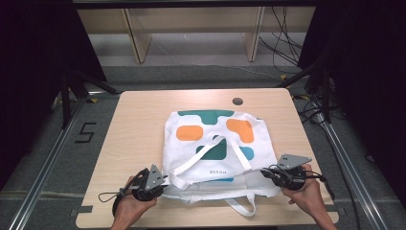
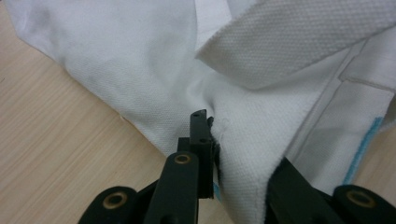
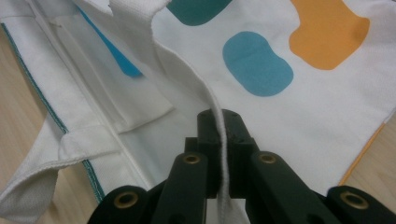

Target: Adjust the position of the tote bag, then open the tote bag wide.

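Note:
A white tote bag (image 1: 215, 139) with teal, orange and blue blobs lies flat on the light wooden table (image 1: 139, 124), its opening toward the person. One handle (image 1: 206, 152) lies folded back over the bag, and the other handle (image 1: 245, 206) loops out toward the front edge. My left gripper (image 1: 164, 181) is at the bag's near left corner, shut on white fabric (image 2: 243, 121), which drapes over its right jaw (image 2: 208, 125). My right gripper (image 1: 265, 173) is at the near right corner, shut on the upper layer's hem (image 3: 223, 122). The bag's strap (image 2: 299, 42) crosses just above the left jaws.
A round cable hole (image 1: 237, 101) sits near the table's far edge. Metal rails (image 1: 48, 158) run along both sides of the table, a wooden shelf frame (image 1: 139, 38) stands behind it, and cables (image 1: 282, 43) lie on the floor at the back right.

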Tool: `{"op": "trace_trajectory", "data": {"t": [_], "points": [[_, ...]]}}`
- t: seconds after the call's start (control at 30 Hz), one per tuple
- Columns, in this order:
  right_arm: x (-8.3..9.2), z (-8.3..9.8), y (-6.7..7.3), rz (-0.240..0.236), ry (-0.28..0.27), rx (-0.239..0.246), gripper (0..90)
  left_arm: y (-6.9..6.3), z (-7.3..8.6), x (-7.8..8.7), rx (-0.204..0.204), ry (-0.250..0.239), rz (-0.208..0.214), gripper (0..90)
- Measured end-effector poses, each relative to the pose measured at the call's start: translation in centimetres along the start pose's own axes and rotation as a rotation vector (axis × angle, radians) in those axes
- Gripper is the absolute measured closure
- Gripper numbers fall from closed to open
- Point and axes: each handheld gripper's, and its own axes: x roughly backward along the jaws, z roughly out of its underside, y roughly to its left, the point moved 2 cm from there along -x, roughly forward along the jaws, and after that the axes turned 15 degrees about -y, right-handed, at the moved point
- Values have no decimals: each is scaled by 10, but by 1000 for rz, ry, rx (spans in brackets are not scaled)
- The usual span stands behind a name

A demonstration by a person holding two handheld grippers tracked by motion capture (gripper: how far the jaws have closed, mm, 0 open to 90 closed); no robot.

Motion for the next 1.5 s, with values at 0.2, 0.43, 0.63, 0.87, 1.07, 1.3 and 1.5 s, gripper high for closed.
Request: {"op": "trace_trajectory", "data": {"t": [0.2, 0.43, 0.63, 0.87, 1.07, 1.3, 1.5], "points": [[4, -3, -1, -2, -19, -8, 880, 2, -4, 5, 27, -43, 20, 837], [13, -14, -3, 3, -35, -12, 880, 5, -11, 12, 66, -51, 46, 837], [20, -31, -7, -30, -68, -54, 881, 11, -22, 23, 53, -68, 46, 842], [33, -61, -15, -47, -101, -29, 882, 19, -44, 36, 64, -131, 37, 847], [49, -103, -18, -49, -168, 8, 883, 31, -75, 59, 68, -242, -10, 851], [73, -145, -23, -30, -260, 60, 884, 40, -112, 82, 38, -322, -27, 861], [93, -172, -29, -23, -301, 73, 885, 44, -149, 103, -6, -372, -31, 866]]}}
